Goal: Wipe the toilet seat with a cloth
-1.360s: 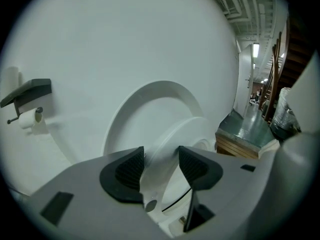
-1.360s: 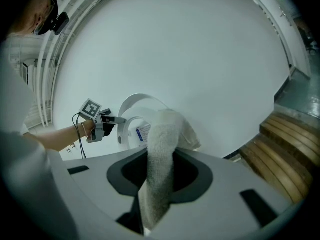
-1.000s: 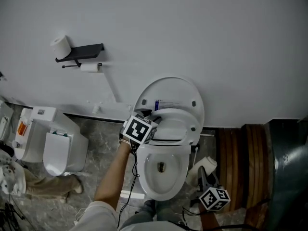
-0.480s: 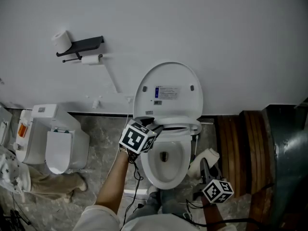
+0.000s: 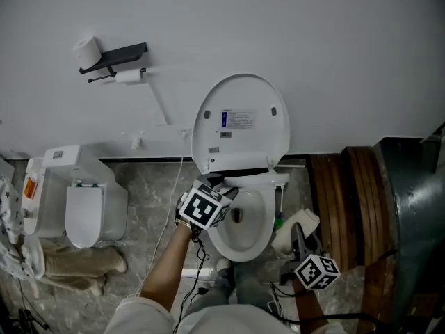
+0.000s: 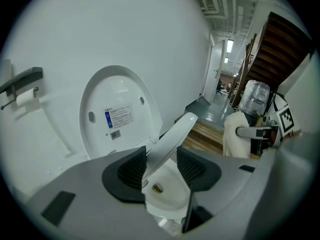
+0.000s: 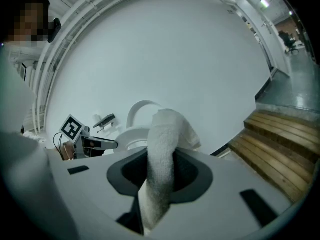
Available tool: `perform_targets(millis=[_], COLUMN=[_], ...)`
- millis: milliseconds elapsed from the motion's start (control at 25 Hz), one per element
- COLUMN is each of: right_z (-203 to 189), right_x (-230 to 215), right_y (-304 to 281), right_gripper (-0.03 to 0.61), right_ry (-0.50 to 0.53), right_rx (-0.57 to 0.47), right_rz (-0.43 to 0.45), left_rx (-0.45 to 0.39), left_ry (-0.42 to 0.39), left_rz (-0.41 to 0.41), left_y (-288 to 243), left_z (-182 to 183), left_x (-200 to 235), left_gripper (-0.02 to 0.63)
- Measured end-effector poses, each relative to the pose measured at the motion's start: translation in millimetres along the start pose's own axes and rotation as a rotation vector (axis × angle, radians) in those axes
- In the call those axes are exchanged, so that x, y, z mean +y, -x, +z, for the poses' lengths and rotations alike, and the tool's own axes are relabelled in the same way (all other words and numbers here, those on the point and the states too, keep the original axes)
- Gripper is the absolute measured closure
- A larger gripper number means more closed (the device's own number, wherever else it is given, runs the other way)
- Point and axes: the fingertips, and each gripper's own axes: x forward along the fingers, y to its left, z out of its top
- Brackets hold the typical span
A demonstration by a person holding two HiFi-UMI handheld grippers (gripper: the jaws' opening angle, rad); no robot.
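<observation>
A white toilet stands against the wall with its lid [image 5: 240,120] raised. Over the bowl [image 5: 245,223] the seat [image 5: 270,180] is tilted, part-way down. My left gripper [image 5: 224,191] is shut on the seat's left edge; in the left gripper view the seat [image 6: 172,134] runs up between the two dark pads [image 6: 131,168] of that gripper [image 6: 161,166]. My right gripper [image 5: 297,241] hangs to the right of the bowl, shut on a white cloth [image 5: 299,228]. The cloth [image 7: 162,156] stands up out of the right gripper [image 7: 161,173].
A black paper holder [image 5: 115,70] with rolls is fixed to the wall at the upper left. On the floor to the left stands a white bin-like unit [image 5: 76,204]. Wooden steps [image 5: 344,200] lie right of the toilet. A cable [image 5: 170,221] runs down beside the bowl.
The seat has come down from half-raised toward the bowl, with my left gripper on it moving down and nearer to me. The right gripper with the cloth has shifted slightly.
</observation>
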Motion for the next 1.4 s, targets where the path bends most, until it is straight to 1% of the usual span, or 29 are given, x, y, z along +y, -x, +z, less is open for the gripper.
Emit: perform_targets(millis=[120, 320, 520, 680, 800, 920, 1040, 1200, 1400], right_z=[-5, -13, -11, -13, -19, -31, -35, -37, -55], right_x=[-2, -10, -10, -9, -16, -27, -32, -30, -34], right_y=[11, 18, 16, 22, 33, 47, 56, 62, 69], right_gripper=[0.479, 0.479, 0.479, 0.477, 0.479, 0.479, 0.479, 0.479, 0.479], right_ry=[-0.013, -0.018, -0.028, -0.037, -0.033, -0.054, -0.067, -0.054, -0.061], right_rx=[-0.007, 0.013, 0.015, 0.016, 0.025, 0.044, 0.052, 0.060, 0.097], right_rz=[-0.013, -0.021, 0.000, 0.022, 0.024, 0.004, 0.001, 0.015, 0.030], left_rx=[0.005, 0.025, 0.042, 0.080, 0.089, 0.071, 0.065, 0.095, 0.128], left_ry=[-0.019, -0.043, -0.076, -0.085, -0.099, -0.112, -0.121, -0.161, -0.210], left_rz=[-0.007, -0.024, -0.034, -0.054, -0.032, 0.004, 0.014, 0.017, 0.038], left_y=[1, 3, 1, 3, 3, 3, 4, 3, 0], left_z=[-9, -23, -34, -42, -52, -67, -81, -101, -130], left_x=[-7, -19, -26, -34, -42, -50, -61, -75, -92], left_gripper=[0.405, 0.405, 0.405, 0.405, 0.405, 0.403, 0.403, 0.403, 0.403])
